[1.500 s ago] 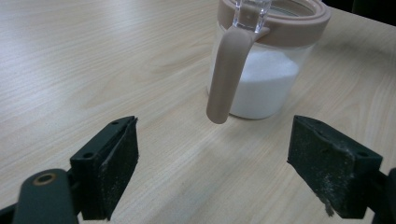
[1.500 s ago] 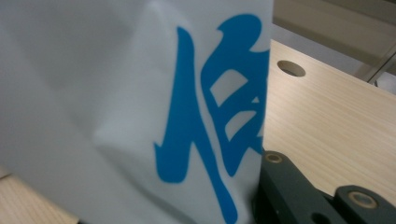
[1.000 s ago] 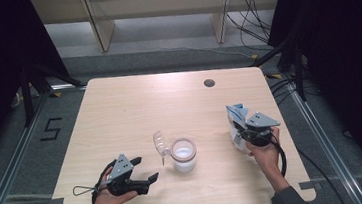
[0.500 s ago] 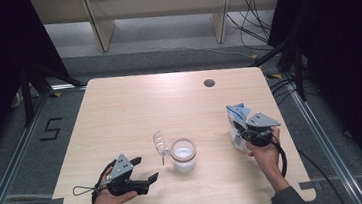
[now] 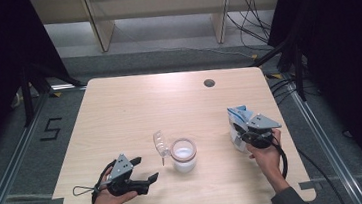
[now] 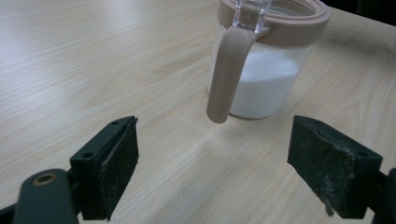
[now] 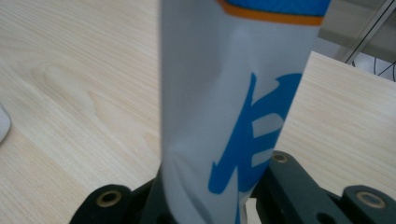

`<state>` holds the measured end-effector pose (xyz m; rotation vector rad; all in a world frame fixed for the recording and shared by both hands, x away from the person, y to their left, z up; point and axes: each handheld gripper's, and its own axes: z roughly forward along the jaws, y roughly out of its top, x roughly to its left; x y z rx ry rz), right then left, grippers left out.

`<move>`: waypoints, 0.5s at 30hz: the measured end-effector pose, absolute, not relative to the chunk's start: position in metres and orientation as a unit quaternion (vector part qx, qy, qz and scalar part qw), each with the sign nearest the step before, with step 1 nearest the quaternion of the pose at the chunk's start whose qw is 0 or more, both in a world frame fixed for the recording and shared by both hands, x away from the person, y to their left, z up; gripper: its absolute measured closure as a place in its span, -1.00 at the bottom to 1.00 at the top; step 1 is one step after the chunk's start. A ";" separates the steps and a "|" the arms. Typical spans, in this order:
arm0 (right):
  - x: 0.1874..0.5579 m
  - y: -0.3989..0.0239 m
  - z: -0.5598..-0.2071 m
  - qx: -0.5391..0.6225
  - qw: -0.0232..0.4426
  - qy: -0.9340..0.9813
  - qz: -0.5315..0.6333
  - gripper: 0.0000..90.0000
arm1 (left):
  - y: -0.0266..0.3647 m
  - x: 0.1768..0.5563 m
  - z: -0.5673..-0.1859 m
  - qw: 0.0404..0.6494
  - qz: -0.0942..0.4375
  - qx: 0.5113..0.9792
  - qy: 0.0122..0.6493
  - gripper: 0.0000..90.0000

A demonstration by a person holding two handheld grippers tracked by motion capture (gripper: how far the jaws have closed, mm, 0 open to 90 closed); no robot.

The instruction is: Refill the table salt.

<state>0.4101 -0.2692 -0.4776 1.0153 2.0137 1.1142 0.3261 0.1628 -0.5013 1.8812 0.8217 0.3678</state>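
Pouch (image 5: 236, 127) near the surface's (image 5: 134, 106) right edge sits clamped in right tool (image 5: 246, 135), jaws just easing; left tool (image 5: 143, 170) gapes near the sugar jar (image 5: 183, 155).

A large dark figure "5" (image 5: 51, 129) is marked on the grey floor to the left of the table, seen in the high view. The white bag (image 7: 224, 107) carries bold blue printing on its side; in the right gripper view only a cropped part of one big blue character shows, too cut off to read, below an orange and blue band near the bag's top. In the high view the same bag (image 5: 236, 127) shows blue print too small to make out. The jar (image 6: 261, 70) bears no legible label.
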 end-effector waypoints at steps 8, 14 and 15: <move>0.409 -0.275 -0.479 0.396 0.298 0.753 0.433 0.63 | 0.163 0.327 -0.501 0.504 0.153 0.780 0.339 -0.65; 0.405 -0.275 -0.479 0.410 0.281 0.745 0.445 0.40 | 0.163 0.326 -0.501 0.504 0.153 0.779 0.340 -0.65; 0.405 -0.276 -0.478 0.406 0.289 0.743 0.447 0.35 | 0.163 0.326 -0.501 0.504 0.153 0.779 0.340 -0.65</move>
